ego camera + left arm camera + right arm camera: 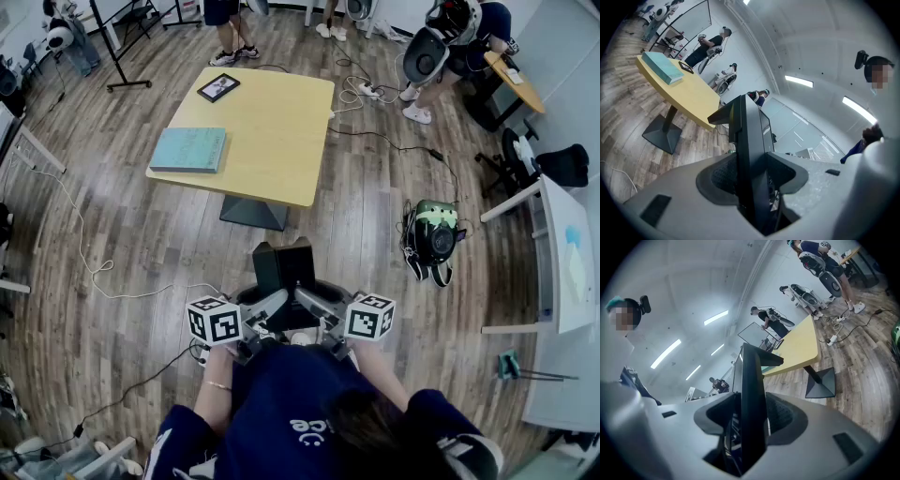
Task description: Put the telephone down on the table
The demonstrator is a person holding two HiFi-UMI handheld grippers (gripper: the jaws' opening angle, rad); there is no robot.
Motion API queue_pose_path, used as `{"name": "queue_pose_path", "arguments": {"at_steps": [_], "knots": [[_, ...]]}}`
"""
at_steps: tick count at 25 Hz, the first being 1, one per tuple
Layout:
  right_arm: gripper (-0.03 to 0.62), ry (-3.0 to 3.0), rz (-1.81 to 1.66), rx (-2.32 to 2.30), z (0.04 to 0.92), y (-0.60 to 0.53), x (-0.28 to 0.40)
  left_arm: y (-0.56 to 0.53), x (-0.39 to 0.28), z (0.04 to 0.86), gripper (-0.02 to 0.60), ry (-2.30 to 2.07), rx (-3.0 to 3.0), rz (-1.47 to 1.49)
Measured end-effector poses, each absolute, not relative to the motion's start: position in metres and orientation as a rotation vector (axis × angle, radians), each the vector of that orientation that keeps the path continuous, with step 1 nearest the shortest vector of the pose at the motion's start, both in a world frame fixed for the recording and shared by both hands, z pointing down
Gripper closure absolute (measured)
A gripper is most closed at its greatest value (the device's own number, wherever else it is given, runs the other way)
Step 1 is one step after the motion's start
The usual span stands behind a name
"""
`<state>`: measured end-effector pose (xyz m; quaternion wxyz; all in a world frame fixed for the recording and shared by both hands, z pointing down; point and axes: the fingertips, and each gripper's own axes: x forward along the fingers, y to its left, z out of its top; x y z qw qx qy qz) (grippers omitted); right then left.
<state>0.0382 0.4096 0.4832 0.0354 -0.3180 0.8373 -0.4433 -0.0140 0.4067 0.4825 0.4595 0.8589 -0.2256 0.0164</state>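
Both tongs are busy here: left tongs (275,307) and right tongs (307,305) meet nose to nose just in front of the person (300,412), and between them sits the telephone (283,267), black and boxy.

Left gripper view first. The jaws are clamped on the telephone's dark body, a pad pressed to each side, and its edge rises straight up out of the grip. Right gripper view, same story from the other flank: jaws closed on it, ribbed pads hard against both faces. So it's a two-handed hold.

The telephone is up in the air over the wooden floor (141,253), short of the bench (272,131) and not touching it.

That bench has a yellow top on a dark pedestal foot and stands well ahead of the tongs. A teal book (188,149) lies flat on its left part. Near the far edge is a dark frame (218,87), a picture or maybe a tablet, hard to call from up here. Book and frame lie apart.

Off to the right, a green-and-black helmet (434,234) rests on the floor. Other people (225,42) stand beyond the bench's far side.
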Motion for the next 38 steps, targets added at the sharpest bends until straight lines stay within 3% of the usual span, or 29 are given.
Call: {"name": "queue_pose_path", "arguments": {"at_steps": [17,28,38], "knots": [[0.373,2.517,-1.350,-1.083,0.484,0.365,-0.017,0.359,-0.068,0.484,0.387,-0.453,2.150,0.072],[0.373,2.559,-1.397,-1.011,0.494,0.310,-0.004,0.307,-0.055,0.493,0.385,-0.514,2.121,0.048],[0.373,2.593,-1.472,-0.862,0.502,0.217,0.051,0.219,0.000,0.499,0.385,-0.633,2.067,0.058]]}}
